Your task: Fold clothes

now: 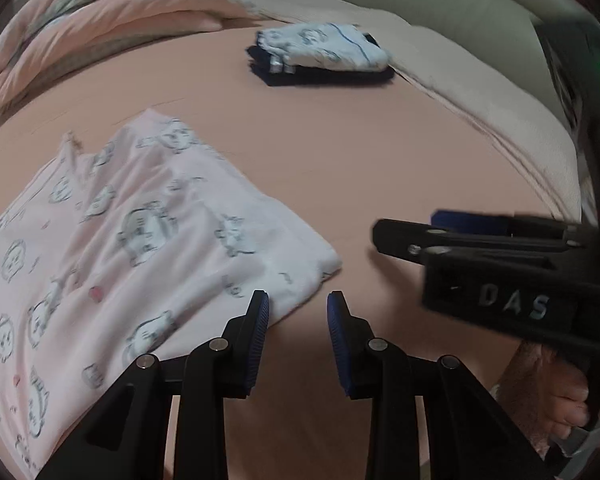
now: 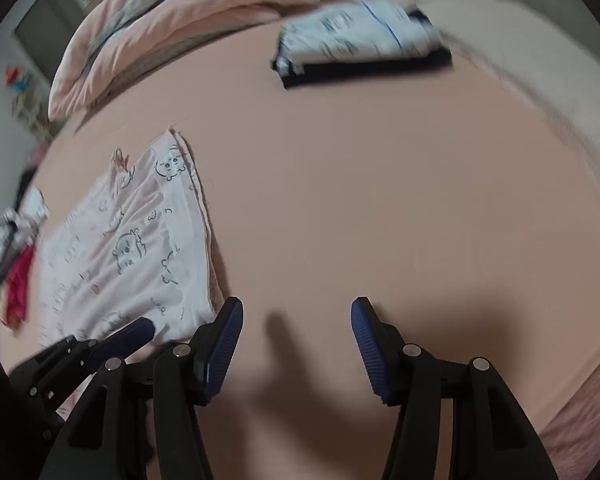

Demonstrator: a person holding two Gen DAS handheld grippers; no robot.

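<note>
A pale pink garment with cartoon prints lies partly folded on the pink bed sheet; it also shows at the left in the right wrist view. My left gripper is open and empty, its left fingertip at the garment's near corner. My right gripper is open and empty over bare sheet, to the right of the garment. It also shows from the side in the left wrist view. The left gripper's blue tip shows low left in the right wrist view.
A stack of folded clothes, light printed over dark navy, sits at the far side of the bed; it also shows in the right wrist view. A pink quilt is bunched at the back left. A beige blanket lies along the right. Loose clothes lie far left.
</note>
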